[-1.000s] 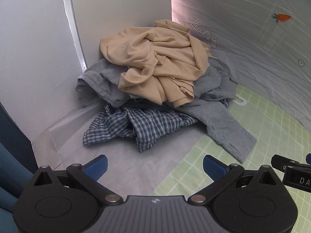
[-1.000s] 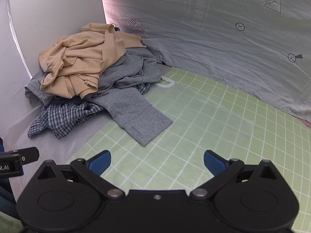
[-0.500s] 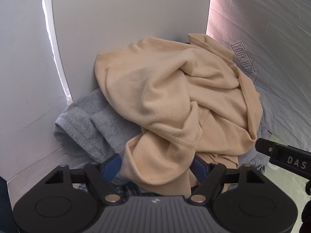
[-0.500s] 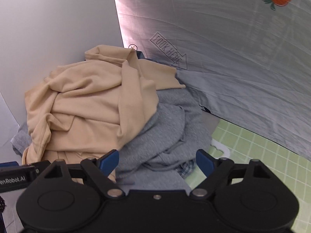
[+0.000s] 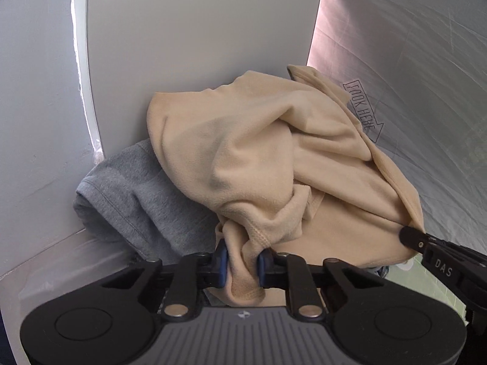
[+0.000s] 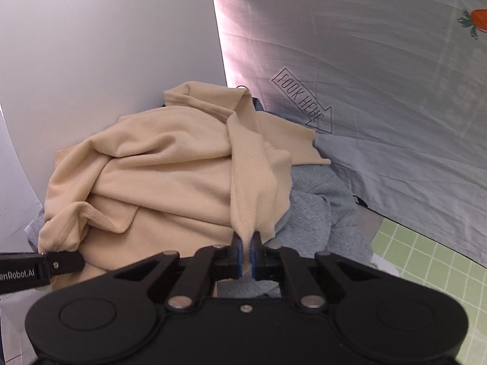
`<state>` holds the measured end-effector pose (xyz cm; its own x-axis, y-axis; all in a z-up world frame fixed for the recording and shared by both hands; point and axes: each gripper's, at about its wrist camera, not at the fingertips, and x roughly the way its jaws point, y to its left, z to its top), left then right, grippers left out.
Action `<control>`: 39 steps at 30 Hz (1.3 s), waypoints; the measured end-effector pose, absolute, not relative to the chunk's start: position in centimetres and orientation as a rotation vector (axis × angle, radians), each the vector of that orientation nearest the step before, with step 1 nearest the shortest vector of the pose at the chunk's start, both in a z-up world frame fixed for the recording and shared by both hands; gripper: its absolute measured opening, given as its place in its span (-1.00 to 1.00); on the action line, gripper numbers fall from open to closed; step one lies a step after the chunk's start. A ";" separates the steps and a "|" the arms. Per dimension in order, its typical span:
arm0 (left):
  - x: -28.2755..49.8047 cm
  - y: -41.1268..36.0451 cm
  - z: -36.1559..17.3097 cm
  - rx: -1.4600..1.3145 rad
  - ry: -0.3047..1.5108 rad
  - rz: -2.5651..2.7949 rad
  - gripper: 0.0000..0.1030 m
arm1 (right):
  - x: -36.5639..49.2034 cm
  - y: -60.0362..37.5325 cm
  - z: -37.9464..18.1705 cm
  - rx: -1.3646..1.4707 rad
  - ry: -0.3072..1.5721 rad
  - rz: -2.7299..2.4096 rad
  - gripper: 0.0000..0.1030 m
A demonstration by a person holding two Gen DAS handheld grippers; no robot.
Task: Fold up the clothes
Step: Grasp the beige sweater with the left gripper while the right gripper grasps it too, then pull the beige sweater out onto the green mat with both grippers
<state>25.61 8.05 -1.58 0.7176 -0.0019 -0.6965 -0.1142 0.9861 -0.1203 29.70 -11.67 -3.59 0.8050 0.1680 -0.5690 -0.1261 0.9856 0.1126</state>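
In the corner where the white panel [image 5: 188, 60] meets the grey sheet [image 6: 380, 91], we see two garments in one heap: a grey sweatshirt [image 5: 137, 200] at the bottom and a beige top [image 5: 243, 158] crumpled over it. On the left, our left tongs [image 5: 242, 263] are clenched on a thick bunched fold of the beige top at its lower edge. To the right, our right tongs [image 6: 247, 254] pinch a narrow hemmed strip of the same beige top, blue pads nearly meeting. Further right, the grey sweatshirt spills toward a green gridded mat [image 6: 426, 261] on the counter. A "LOOK HERE" arrow [image 6: 301, 100] and one carrot print [image 6: 476, 21] mark the sheet.
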 end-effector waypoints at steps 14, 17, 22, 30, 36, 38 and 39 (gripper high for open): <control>7.0 -7.4 -2.8 -0.006 0.938 -0.282 -0.61 | 2.4 -29.9 -2.1 0.099 0.639 -0.280 -0.91; 2.1 -11.9 -5.5 0.071 1.024 -0.368 -0.61 | -5.3 -35.2 -4.9 0.090 0.743 -0.432 -0.91; -4.9 -17.4 -7.9 0.152 1.109 -0.469 -0.59 | -16.9 -40.9 -8.8 0.160 0.832 -0.606 -0.91; -8.6 -20.0 -7.1 0.189 1.104 -0.424 -0.38 | -25.0 -45.3 -10.6 0.316 0.875 -0.619 -0.86; -7.6 -19.3 -5.0 0.184 1.068 -0.344 0.27 | -25.8 -46.8 -9.5 0.382 0.818 -0.597 -0.47; -7.1 -18.8 -4.5 0.169 1.071 -0.334 0.29 | -25.7 -47.1 -9.0 0.413 0.788 -0.600 -0.36; -6.7 -18.5 -4.3 0.151 1.076 -0.331 0.29 | -25.6 -47.3 -8.6 0.424 0.772 -0.596 -0.30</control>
